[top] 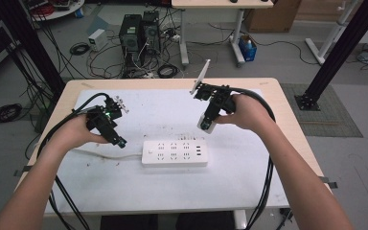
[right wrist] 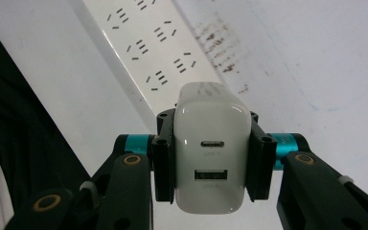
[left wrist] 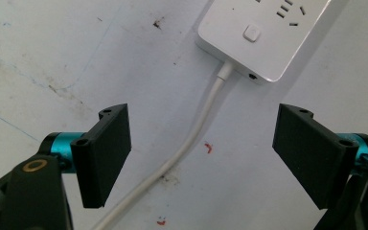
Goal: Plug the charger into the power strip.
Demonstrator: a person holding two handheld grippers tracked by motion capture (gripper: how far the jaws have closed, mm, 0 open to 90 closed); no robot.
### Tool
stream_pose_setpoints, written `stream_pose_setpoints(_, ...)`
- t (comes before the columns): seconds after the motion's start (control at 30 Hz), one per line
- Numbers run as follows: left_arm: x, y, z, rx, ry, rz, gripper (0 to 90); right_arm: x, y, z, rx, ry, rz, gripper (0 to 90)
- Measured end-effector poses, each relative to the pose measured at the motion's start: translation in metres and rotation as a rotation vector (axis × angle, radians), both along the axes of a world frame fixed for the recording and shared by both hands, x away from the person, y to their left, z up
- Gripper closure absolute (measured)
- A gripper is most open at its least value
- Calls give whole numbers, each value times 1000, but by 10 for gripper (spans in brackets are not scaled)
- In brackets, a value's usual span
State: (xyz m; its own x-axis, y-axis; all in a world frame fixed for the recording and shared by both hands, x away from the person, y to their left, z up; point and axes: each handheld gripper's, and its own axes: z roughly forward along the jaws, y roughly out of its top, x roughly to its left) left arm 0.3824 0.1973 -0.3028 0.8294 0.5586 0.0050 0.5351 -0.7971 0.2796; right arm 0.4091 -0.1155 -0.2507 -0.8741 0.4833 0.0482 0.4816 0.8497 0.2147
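A white power strip (top: 174, 153) lies on the white mat near the table's middle, its cord (top: 103, 154) running off to the left. My right gripper (top: 206, 125) hovers just above and behind the strip's right end, shut on a white USB charger (right wrist: 210, 160) whose two ports face the camera; the strip's sockets (right wrist: 146, 48) lie beyond it. My left gripper (top: 120, 142) is held low at the strip's left, jaws wide open with nothing gripped. In the left gripper view the cord (left wrist: 191, 139) runs between the jaws up to the strip's end (left wrist: 258, 36).
The white mat (top: 139, 108) covers most of the wooden table (top: 278, 96) and carries small dark stains. Black cables trail from both grippers off the table's near edge. Computer towers (top: 139, 31) and loose cables stand on the floor beyond the far edge.
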Motion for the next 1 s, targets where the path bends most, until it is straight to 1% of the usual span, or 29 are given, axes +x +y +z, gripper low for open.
stream_pose_setpoints(0.07, -1, 0, 0, -1, -1, -8, 209, 2, 7, -7, -21, -9, 38, 622)
stream_pose_setpoints(0.1, -2, 0, -1, -9, -6, -6, 209, 2, 12, -11, -32, -8, 58, 622)
stream_pose_setpoints(0.13, -3, 1, -2, -10, -1, -12, 209, 3, 21, -19, -55, -8, 97, 622)
stream_pose_setpoints(0.2, -3, 1, -2, -11, -1, -15, 209, 3, 21, -19, -55, -8, 97, 622)
stream_pose_setpoints(0.23, -4, 2, -5, -13, 1, -13, 209, 3, 25, -23, -62, -9, 119, 622)
stream_pose_setpoints(0.27, -5, 2, -6, -14, 0, -15, 209, 3, 34, -34, -74, -20, 206, 622)
stream_pose_setpoints(0.3, -5, 3, -6, -12, 1, -19, 209, 3, 39, -39, -86, -13, 222, 622)
stream_pose_setpoints(0.33, -6, 3, -7, -15, -1, -15, 209, 3, 43, -45, -96, -12, 253, 622)
stream_pose_setpoints(0.37, -6, 3, -7, -10, -4, -23, 209, 2, 47, -50, -108, -22, 295, 622)
stream_pose_setpoints(0.4, -7, 3, -8, -16, -7, -21, 209, 2, 51, -56, -117, -26, 333, 622)
stream_pose_setpoints(0.43, -7, 3, -8, -16, -7, -21, 209, 2, 51, -56, -117, -26, 333, 622)
stream_pose_setpoints(0.47, -9, 5, -7, -15, -8, -24, 209, 3, 55, -61, -121, -22, 365, 622)
stream_pose_setpoints(0.5, -10, 5, -6, -12, -9, -28, 209, 4, 62, -71, -143, -37, 423, 622)
stream_pose_setpoints(0.53, -11, 6, -5, -16, -13, -23, 209, 4, 65, -75, -151, -28, 425, 622)
stream_pose_setpoints(0.6, -13, 7, -3, -16, -19, -24, 209, 4, 70, -81, -165, -40, 464, 623)
stream_pose_setpoints(0.63, -14, 8, -2, -14, -21, -26, 209, 5, 71, -84, -167, -37, 476, 622)
stream_pose_setpoints(0.73, -16, 10, 0, -20, -25, -22, 209, 6, 74, -89, -181, -15, 488, 622)
stream_pose_setpoints(0.77, -16, 11, 0, -21, -26, -25, 209, 6, 75, -91, -182, -17, 492, 622)
stream_pose_setpoints(0.8, -17, 11, -1, -24, -27, -21, 209, 7, 75, -92, -179, -30, 516, 623)
stream_pose_setpoints(0.87, -17, 12, -2, -25, -26, -17, 209, 7, 75, -94, -183, -35, 511, 623)
stream_pose_setpoints(0.9, -17, 12, -2, -22, -26, -18, 209, 7, 75, -96, -192, -25, 514, 622)
stream_pose_setpoints(0.93, -17, 12, -3, -22, -24, -21, 209, 7, 75, -96, -188, -37, 522, 623)
stream_pose_setpoints(1.0, -16, 11, -5, -24, -19, -19, 209, 8, 74, -96, -181, -42, 519, 622)
